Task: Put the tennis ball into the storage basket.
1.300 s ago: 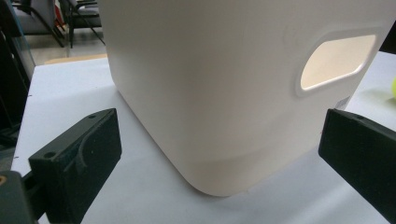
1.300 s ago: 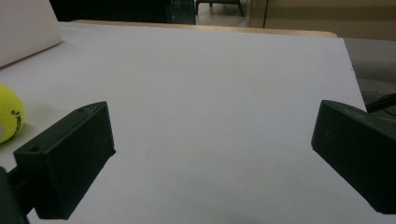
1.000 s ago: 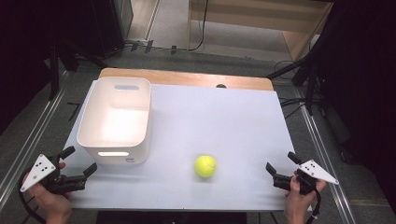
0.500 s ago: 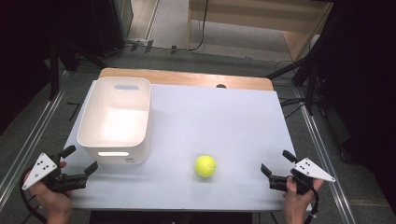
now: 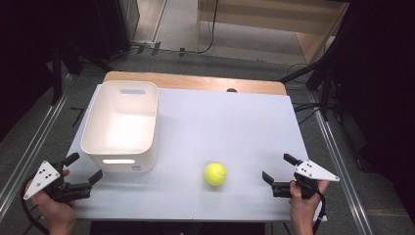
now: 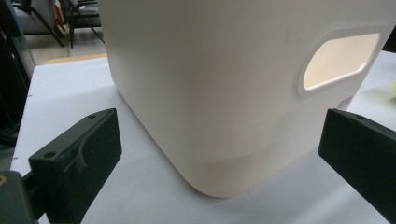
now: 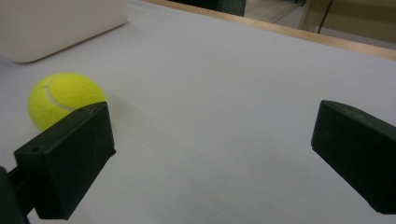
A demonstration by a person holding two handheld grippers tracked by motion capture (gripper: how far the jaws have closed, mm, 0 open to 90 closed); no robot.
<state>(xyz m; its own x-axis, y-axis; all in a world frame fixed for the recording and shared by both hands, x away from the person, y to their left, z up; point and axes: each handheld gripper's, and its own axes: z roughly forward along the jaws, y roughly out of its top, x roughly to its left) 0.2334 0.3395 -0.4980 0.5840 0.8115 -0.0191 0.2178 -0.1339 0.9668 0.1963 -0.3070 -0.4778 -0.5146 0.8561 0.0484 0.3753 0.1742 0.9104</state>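
**Ball loose on the table, both claws spread**

Your right gripper point(image 5: 279, 172) sits low near the table's point(image 5: 235, 122) right front corner, jaws spread wide, nothing between them. It points left, toward the ball point(image 5: 215, 174). Ball rests on the white tabletop, front centre, near that gripper but apart from it. In the right gripper view the ball point(image 7: 63, 100) lies just beyond the left jaw, partly hidden behind it, not touching as far as you can tell; bare table shows through the gap between the jaws.

Your left gripper point(image 5: 85, 169) hovers at the front left corner, just beside the bin point(image 5: 122, 125), jaws also spread, holding nothing. Left gripper view: the bin's point(image 6: 224, 93) rounded near corner stands straight ahead between the jaws, close, apart from both. Its handle slot glows pale on the right-hand wall.

Bin is white, upright, open top, on the table's left half. Ball lies to the right of the bin's front corner, apart from it, on the open surface.

A wooden strip runs along the table's far edge. Your hands grip both tools from the near edge
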